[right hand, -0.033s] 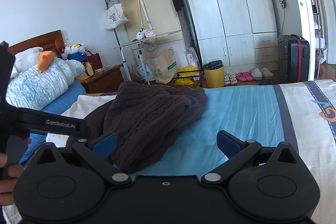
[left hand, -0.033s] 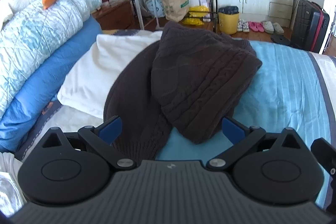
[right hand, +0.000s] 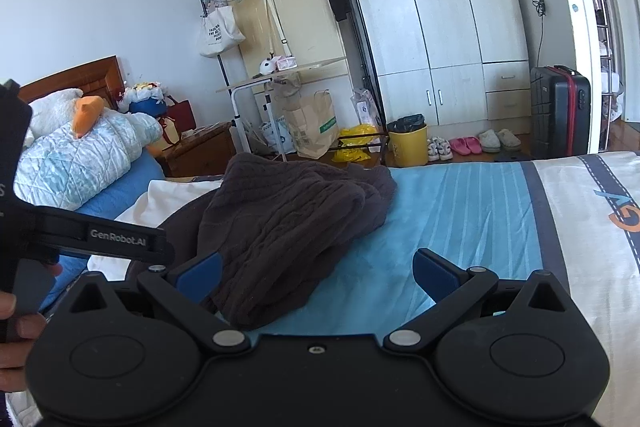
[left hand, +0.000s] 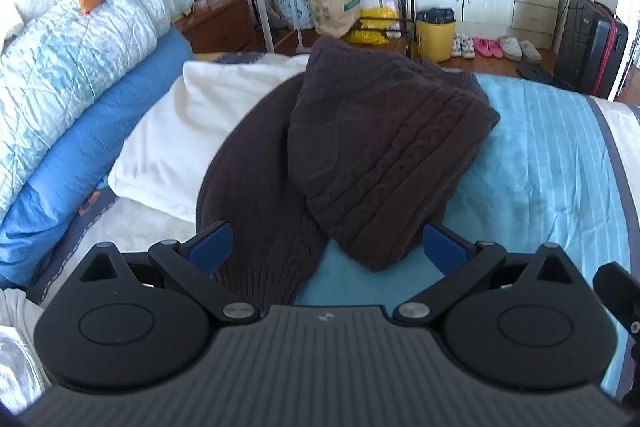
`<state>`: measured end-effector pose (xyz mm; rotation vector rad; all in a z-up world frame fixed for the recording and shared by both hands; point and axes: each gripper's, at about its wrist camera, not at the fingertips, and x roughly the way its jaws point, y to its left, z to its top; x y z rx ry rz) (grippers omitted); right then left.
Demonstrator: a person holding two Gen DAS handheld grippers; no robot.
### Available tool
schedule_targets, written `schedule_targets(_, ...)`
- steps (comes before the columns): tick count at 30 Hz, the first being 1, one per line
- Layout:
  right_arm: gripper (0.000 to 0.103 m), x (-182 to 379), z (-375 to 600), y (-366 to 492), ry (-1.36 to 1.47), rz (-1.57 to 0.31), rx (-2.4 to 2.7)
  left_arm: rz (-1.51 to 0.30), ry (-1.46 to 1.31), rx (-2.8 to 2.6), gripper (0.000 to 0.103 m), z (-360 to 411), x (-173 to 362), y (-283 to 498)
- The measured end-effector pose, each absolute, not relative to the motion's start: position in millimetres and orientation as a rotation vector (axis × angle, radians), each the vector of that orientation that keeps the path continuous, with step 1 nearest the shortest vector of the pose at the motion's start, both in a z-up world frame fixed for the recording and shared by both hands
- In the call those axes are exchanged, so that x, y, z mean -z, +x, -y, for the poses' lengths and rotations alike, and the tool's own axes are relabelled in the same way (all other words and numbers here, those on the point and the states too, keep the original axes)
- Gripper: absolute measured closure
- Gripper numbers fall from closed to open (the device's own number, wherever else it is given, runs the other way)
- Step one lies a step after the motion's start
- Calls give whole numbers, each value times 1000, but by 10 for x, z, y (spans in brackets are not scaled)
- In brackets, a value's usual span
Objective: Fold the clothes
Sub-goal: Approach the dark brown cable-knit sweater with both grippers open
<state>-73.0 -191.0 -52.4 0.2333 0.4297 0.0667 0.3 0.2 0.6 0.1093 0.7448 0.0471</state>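
Here both pairs of tongs stand spread wide and pinch nothing: the left tongs (left hand: pixel 326 247) hang right over the near end of the brown knitted sweater (left hand: pixel 372 155), while the right tongs (right hand: pixel 318 273) hold off to that sweater's right, above bare blue bed sheet (right hand: pixel 460 211), so the left hand looks the nearer to it. The sweater lies heaped on the bed, one layer lapped over another, its long axis running straight away from the left tongs, a rounded end pointing back at them. Whether it is half folded or merely bunched I cannot tell. Left of the sweater lies a white pillow (left hand: pixel 192 131); beyond the sweater stands a yellow bin (left hand: pixel 435 39).
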Motion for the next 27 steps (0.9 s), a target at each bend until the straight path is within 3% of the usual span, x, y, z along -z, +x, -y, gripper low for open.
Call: schedule_targets(27, 0, 622, 1932, -709, 275, -455, -52, -829, 119, -35, 0, -51, 96, 255)
